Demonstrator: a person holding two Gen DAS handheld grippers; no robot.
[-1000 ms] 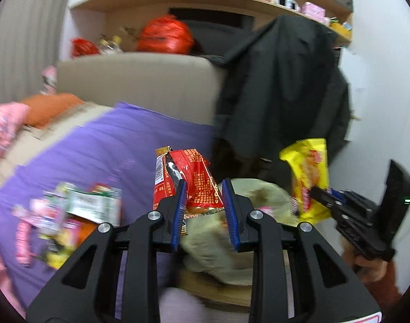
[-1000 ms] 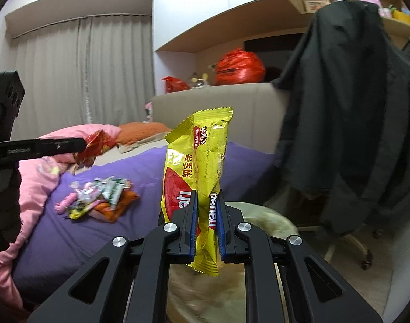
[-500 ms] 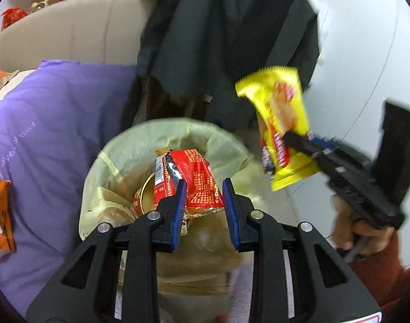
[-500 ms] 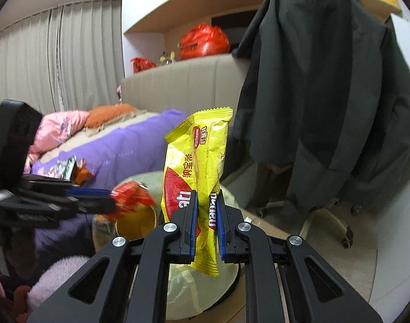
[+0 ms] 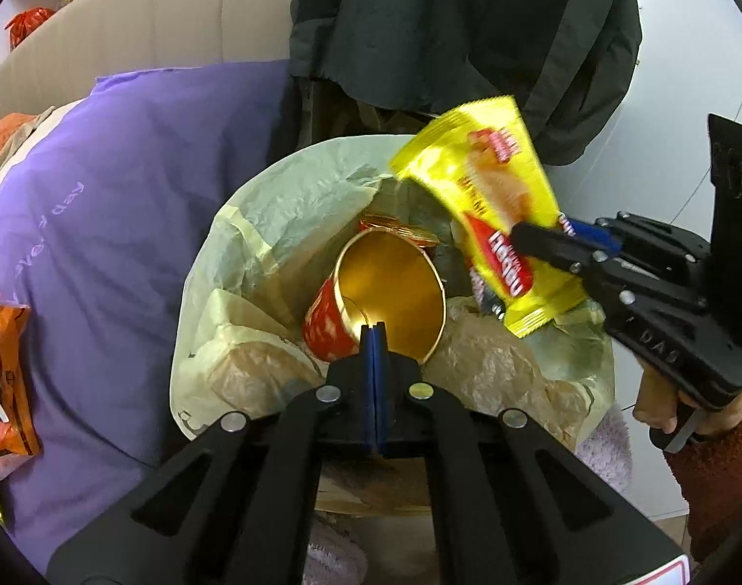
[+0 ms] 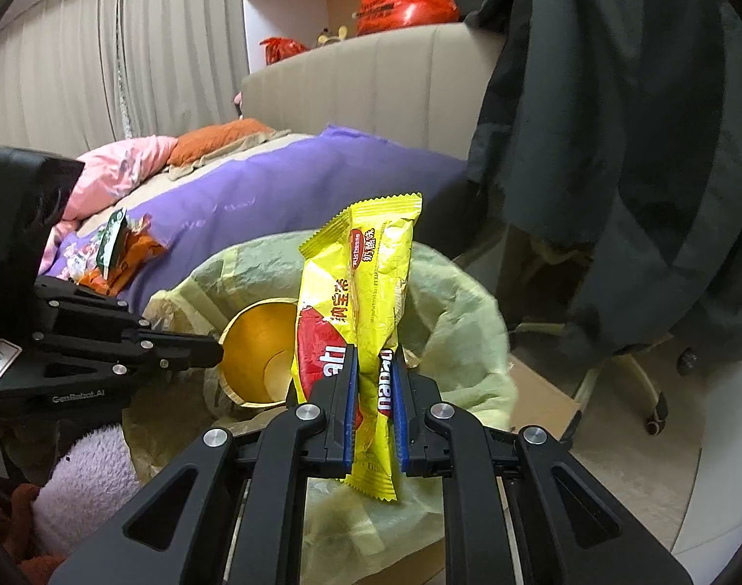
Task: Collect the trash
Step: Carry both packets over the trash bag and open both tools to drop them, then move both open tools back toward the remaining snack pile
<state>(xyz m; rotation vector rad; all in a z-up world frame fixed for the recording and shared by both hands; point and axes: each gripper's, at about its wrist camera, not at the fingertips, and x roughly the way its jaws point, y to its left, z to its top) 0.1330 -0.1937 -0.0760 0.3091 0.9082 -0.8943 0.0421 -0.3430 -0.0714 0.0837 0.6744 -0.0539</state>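
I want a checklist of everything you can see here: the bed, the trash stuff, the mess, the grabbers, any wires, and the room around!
Surface: purple bed cover, bin beside it.
Job's things: trash bin lined with a pale bag, red-and-gold cup lying inside; yellow snack wrapper above the bin.
Clutter: pile of wrappers on the bed.
Grippers: left gripper shut, nothing between its pads, jaws just closed, over the bin; right gripper shut on the yellow snack wrapper.
Cables: nothing seen.
Surroundings: dark coat hanging over a chair, beige headboard, curtains, red bags on a shelf.
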